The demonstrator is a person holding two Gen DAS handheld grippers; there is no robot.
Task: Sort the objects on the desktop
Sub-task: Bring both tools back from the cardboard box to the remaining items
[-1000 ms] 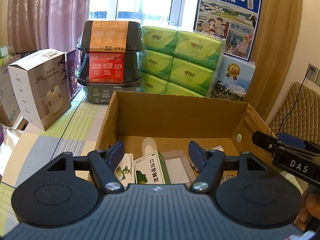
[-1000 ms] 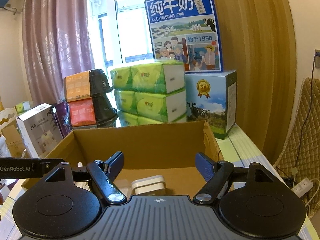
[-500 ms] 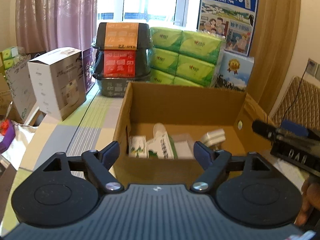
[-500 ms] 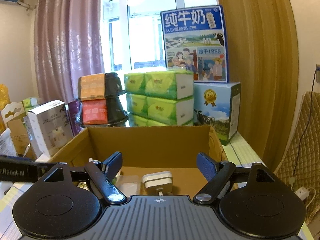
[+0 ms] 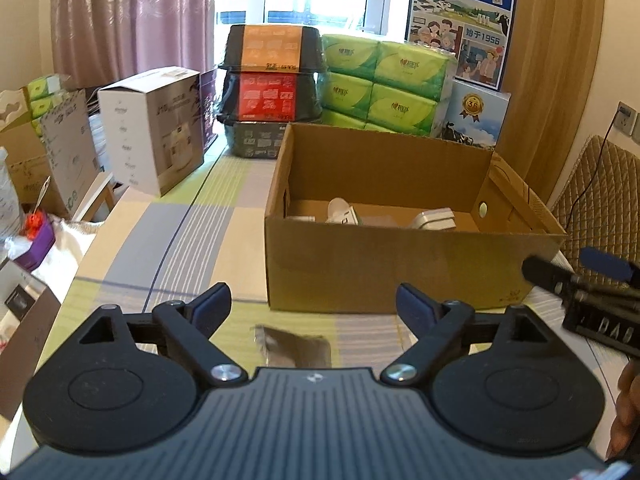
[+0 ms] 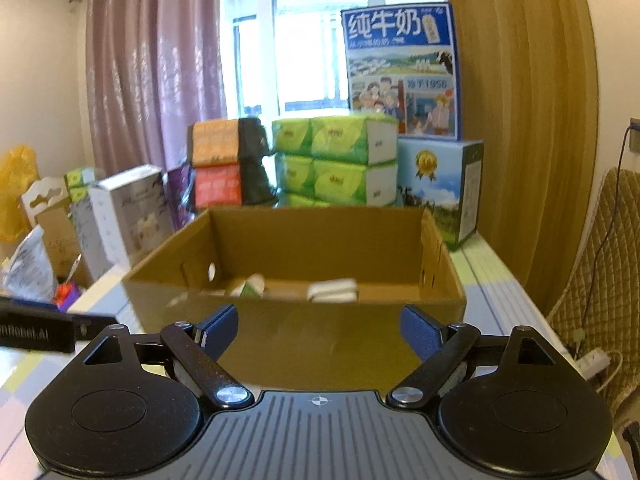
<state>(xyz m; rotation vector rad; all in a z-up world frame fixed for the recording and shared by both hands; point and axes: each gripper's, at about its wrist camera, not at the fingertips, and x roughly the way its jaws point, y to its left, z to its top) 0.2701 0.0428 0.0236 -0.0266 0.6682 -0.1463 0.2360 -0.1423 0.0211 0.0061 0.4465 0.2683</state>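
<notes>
I've got both grippers pulled short of the cardboard box (image 5: 400, 264), jaws wide on each, nothing held. Left gripper (image 5: 314, 308) sits low over the worktop (image 5: 192, 240); right gripper (image 6: 318, 332) faces the box's near wall head-on.

Key relation: a dark flat item (image 5: 296, 344), blurred, can't ID it, lies on the worktop just ahead of and below the left jaws, roughly centred between them, on my side of the box. Its long axis looks to run across the jaws' gap, but half of it is hidden under the gripper body, so not sure. Left is clearly nearer; in the right wrist view I can't see it at all. My read: left takes it w/ a short drop, then forward over the box wall.

Count: 1 box; inside I make out approx 3 pale things — a white plug block (image 5: 436, 218), a small carton (image 5: 344, 214), and something flat at the left end, too hidden to say. 1 loose item outside. Behind the box: stacked green tissue packs (image 5: 384, 88), not counted as task stuff.
</notes>
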